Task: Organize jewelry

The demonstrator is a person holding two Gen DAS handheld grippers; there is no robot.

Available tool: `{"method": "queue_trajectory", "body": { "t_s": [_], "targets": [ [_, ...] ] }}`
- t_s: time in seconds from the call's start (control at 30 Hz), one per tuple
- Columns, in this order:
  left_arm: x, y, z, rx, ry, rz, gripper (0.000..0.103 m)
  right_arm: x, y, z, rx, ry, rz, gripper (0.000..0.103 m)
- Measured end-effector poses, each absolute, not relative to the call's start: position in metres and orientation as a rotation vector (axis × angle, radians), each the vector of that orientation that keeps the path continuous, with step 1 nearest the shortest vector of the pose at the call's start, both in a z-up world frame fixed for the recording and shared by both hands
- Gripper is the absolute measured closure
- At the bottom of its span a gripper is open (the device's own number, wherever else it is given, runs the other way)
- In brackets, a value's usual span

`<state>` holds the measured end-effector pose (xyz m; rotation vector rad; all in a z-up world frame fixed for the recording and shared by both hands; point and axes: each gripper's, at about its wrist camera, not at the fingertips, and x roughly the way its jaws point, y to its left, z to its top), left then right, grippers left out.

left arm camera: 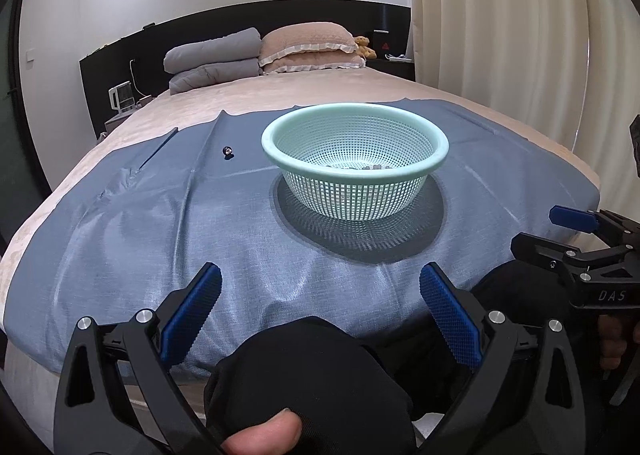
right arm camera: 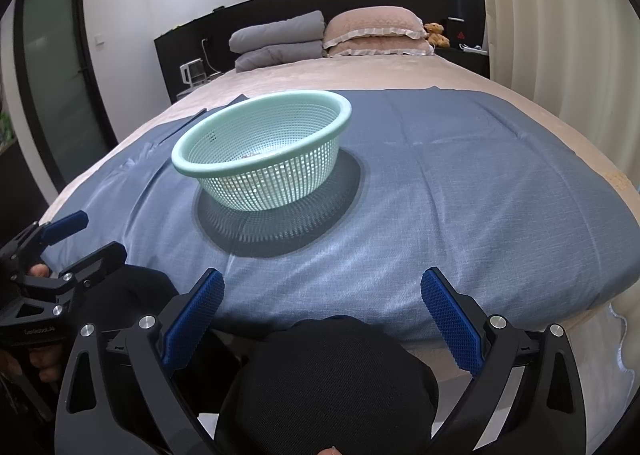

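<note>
A mint-green perforated basket (left arm camera: 355, 165) stands on a blue cloth (left arm camera: 160, 223) spread over the bed; it also shows in the right wrist view (right arm camera: 264, 153). Small beaded jewelry (left arm camera: 368, 167) lies in its bottom, mostly hidden by the rim. A small dark round piece with a silver spot (left arm camera: 227, 151) lies on the cloth left of the basket. My left gripper (left arm camera: 320, 295) is open and empty at the near edge of the bed, short of the basket. My right gripper (right arm camera: 322, 297) is open and empty, near and right of the basket; it also shows in the left wrist view (left arm camera: 560, 231).
Grey folded quilts (left arm camera: 214, 59), pink pillows (left arm camera: 312, 47) and a teddy bear (left arm camera: 365, 47) lie at the head of the bed. Curtains (left arm camera: 500, 35) hang on the right. A thin dark strip (left arm camera: 160, 149) lies on the cloth's left edge. A glass door (right arm camera: 56, 75) is left.
</note>
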<state>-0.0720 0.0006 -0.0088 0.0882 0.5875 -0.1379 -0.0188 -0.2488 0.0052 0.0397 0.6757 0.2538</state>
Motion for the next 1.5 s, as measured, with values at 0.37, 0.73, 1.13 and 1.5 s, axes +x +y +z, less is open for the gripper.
{"method": "queue_trajectory", "body": {
  "t_s": [0.37, 0.73, 1.13, 1.5],
  "targets": [
    [-0.072, 0.002, -0.009, 0.082, 0.588, -0.134, 0.006, -0.018, -0.249, 0.005, 0.038, 0.677, 0.257, 0.008],
    [-0.071, 0.003, -0.008, 0.069, 0.592, -0.141, 0.006, -0.017, -0.249, 0.005, 0.039, 0.679, 0.258, 0.008],
    [-0.072, -0.004, -0.011, 0.109, 0.598, -0.141, 0.006, -0.015, -0.25, 0.004, 0.036, 0.693, 0.261, 0.008],
    [-0.07, -0.002, -0.012, 0.089, 0.611, -0.153, 0.006, -0.014, -0.252, 0.004, 0.033, 0.696, 0.263, 0.008]
  ]
}}
